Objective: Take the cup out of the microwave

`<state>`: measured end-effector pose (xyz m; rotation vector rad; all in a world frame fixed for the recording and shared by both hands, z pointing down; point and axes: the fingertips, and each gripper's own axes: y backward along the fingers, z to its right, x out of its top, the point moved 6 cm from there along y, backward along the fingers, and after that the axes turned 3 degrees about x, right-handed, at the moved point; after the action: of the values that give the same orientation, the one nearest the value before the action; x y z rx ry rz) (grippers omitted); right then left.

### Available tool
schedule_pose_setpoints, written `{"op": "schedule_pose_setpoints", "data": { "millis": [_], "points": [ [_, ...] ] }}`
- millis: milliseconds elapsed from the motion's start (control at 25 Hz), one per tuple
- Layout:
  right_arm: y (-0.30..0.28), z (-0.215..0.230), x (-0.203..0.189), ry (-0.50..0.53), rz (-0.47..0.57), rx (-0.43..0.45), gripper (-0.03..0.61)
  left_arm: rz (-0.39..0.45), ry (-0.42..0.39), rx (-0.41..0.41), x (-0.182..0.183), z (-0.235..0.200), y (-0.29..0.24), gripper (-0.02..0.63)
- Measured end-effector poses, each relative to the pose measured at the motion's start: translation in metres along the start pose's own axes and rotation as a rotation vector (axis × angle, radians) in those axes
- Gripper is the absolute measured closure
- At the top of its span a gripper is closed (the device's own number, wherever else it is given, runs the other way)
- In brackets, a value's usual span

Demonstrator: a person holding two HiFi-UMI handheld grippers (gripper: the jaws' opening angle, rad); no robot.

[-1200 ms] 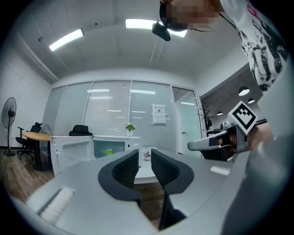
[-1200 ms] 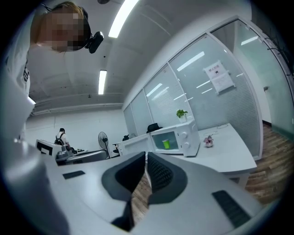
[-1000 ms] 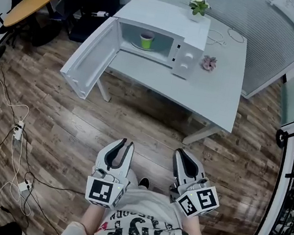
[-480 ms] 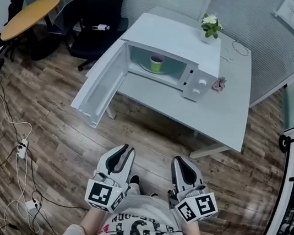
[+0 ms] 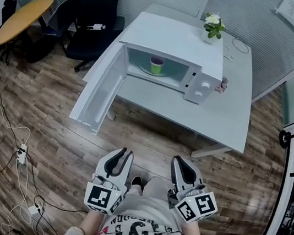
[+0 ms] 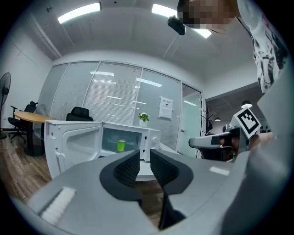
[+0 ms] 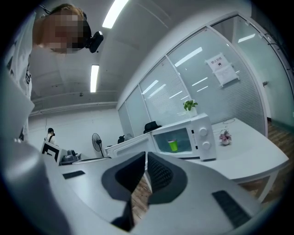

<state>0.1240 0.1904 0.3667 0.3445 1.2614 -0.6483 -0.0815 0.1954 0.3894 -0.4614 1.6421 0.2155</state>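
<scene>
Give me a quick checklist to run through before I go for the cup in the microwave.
1. Microwave door swung open: ok.
2. Green cup upright inside, nothing in front of it: ok.
3. Left gripper jaws apart, nothing between them: ok.
4. Right gripper jaws all but together, empty: not ok if it is the one to grasp.
5. Grippers close to the cup: not ok; both are well short of the table, with wooden floor between.
6. Whether the cup holds liquid: cannot tell.
</scene>
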Motion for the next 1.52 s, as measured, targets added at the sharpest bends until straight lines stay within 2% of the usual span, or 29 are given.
{"op": "schedule_pose_setpoints", "data": {
  "millis": [320,840,1080,1520],
  "points": [
    [-0.015,0.023,0.000,-0.014,-0.022,-0.012,0.557,-0.005,0.009,0.010,0.001,-0.005,-0.023,0.535],
    [-0.076,0.086,0.029,-0.011,-0.029,0.069,0.557,0.048,-0.011,0.079,0.024,-0.019,-0.102,0.534],
    [-0.094,0.117,0.035,-0.011,-0.053,0.086,0.557,0.047,-0.009,0.102,0.026,-0.016,-0.132,0.534],
    [-0.109,0.148,0.032,-0.012,-0.097,0.112,0.557,0.036,-0.012,0.135,0.020,-0.014,-0.157,0.535]
  ]
}}
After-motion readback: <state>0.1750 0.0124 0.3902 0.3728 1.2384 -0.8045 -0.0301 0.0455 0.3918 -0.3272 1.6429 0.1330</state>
